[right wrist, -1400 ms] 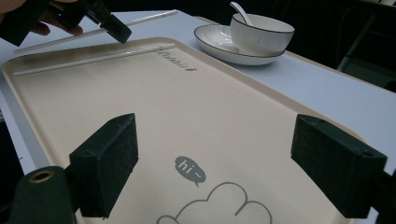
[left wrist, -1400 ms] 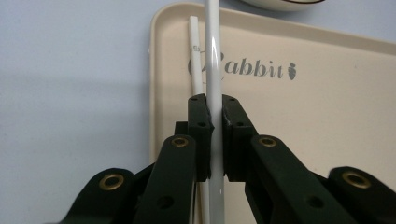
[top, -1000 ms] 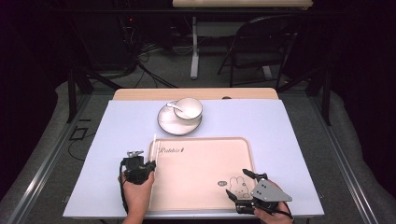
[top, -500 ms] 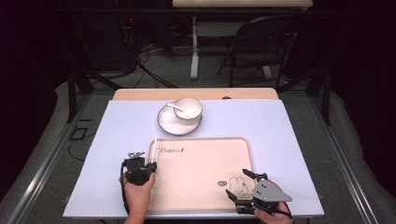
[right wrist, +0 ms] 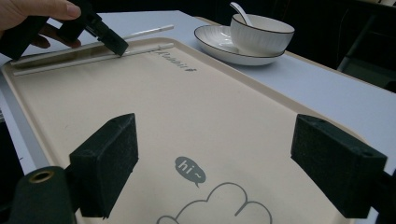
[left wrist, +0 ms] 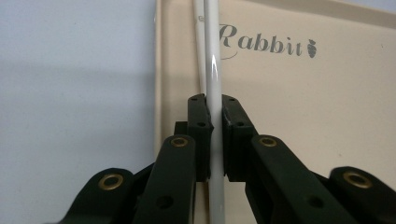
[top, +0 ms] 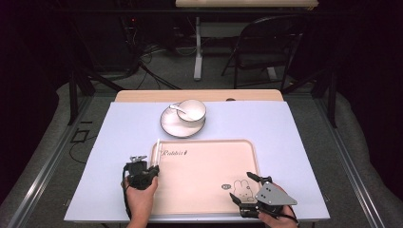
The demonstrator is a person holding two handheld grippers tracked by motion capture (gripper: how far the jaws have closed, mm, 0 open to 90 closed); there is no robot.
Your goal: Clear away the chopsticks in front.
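A beige tray (top: 204,171) printed "Rabbit" lies at the near middle of the table. My left gripper (top: 153,170) is at the tray's left rim, shut on a white chopstick (left wrist: 214,70) that points away from me. A second white chopstick (left wrist: 200,46) lies just left of it, along the inside of the rim. In the right gripper view the held chopstick (right wrist: 149,31) sticks out past the left gripper (right wrist: 114,44), slightly above the lying one (right wrist: 93,58). My right gripper (top: 241,186) hovers open over the tray's near right corner, above the rabbit drawing, with nothing between its pads (right wrist: 107,163).
A white bowl (top: 191,109) with a spoon (top: 177,109) in it stands on a white saucer (top: 171,126) beyond the tray's far edge. The table has a pale blue cover (top: 294,137). A chair (top: 266,47) and cables are on the floor behind.
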